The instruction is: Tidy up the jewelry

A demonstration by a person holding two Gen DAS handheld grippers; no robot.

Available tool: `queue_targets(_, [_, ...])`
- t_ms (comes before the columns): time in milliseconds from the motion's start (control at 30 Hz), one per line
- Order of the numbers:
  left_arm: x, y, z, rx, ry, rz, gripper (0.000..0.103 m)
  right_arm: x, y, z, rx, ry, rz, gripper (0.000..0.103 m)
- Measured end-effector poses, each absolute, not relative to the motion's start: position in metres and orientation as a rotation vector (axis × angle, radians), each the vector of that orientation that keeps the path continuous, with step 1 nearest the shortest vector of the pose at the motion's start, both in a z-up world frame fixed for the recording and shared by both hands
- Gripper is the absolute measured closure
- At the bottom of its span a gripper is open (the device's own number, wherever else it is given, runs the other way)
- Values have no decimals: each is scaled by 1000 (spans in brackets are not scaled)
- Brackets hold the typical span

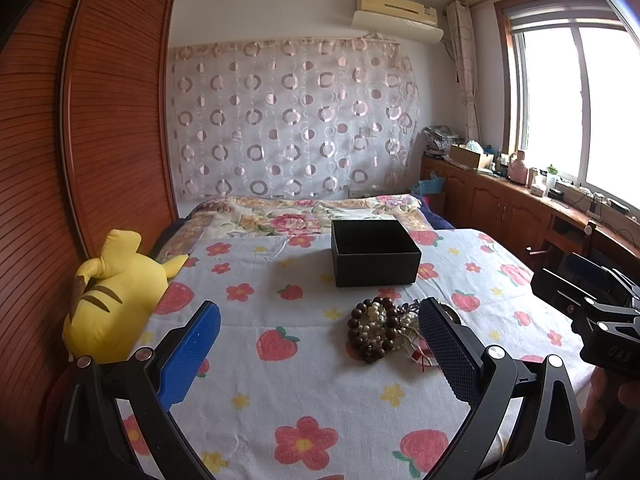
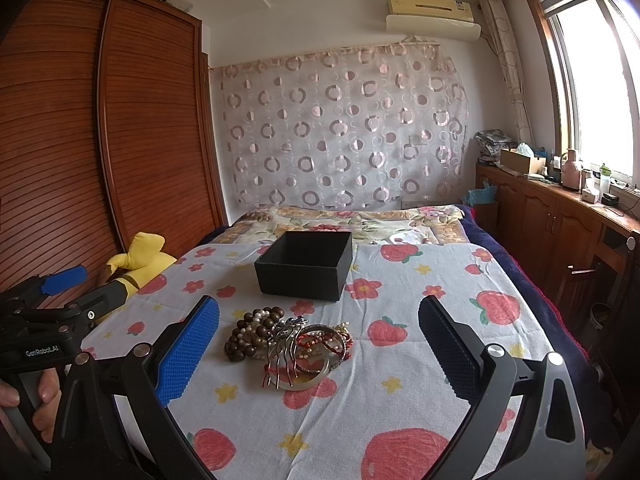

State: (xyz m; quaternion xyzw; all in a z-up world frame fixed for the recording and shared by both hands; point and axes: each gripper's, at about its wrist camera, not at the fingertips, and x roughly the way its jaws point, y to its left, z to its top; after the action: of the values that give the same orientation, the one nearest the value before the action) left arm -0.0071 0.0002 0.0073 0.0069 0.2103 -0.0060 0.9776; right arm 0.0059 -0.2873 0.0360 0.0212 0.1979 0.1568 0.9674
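A pile of jewelry (image 2: 286, 340) lies on the strawberry-print bedsheet (image 2: 400, 392): a dark wooden bead bracelet (image 1: 370, 330), pearls, a metal hair comb (image 2: 282, 360), a silver bangle (image 2: 308, 376) and red string bracelets. An open, empty black box (image 1: 374, 252) stands just behind the pile; it also shows in the right wrist view (image 2: 306, 266). My left gripper (image 1: 320, 340) is open and empty, with the pile just inside its right finger. My right gripper (image 2: 318, 340) is open and empty, with the pile between its fingers, nearer the left one.
A yellow plush toy (image 1: 116, 300) lies at the bed's left edge against the wooden wardrobe (image 1: 100, 120). A floral quilt (image 1: 304, 212) covers the far end of the bed. A wooden cabinet (image 2: 560, 216) with clutter runs under the window on the right.
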Motion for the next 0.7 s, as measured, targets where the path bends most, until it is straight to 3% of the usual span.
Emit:
queue_targets(433, [11, 1, -26, 9, 510, -54, 7, 24, -293, 16, 31, 467, 371, 2])
queue_targets(700, [26, 1, -48, 4, 584, -109, 7, 43, -298, -9, -3, 564, 429, 28])
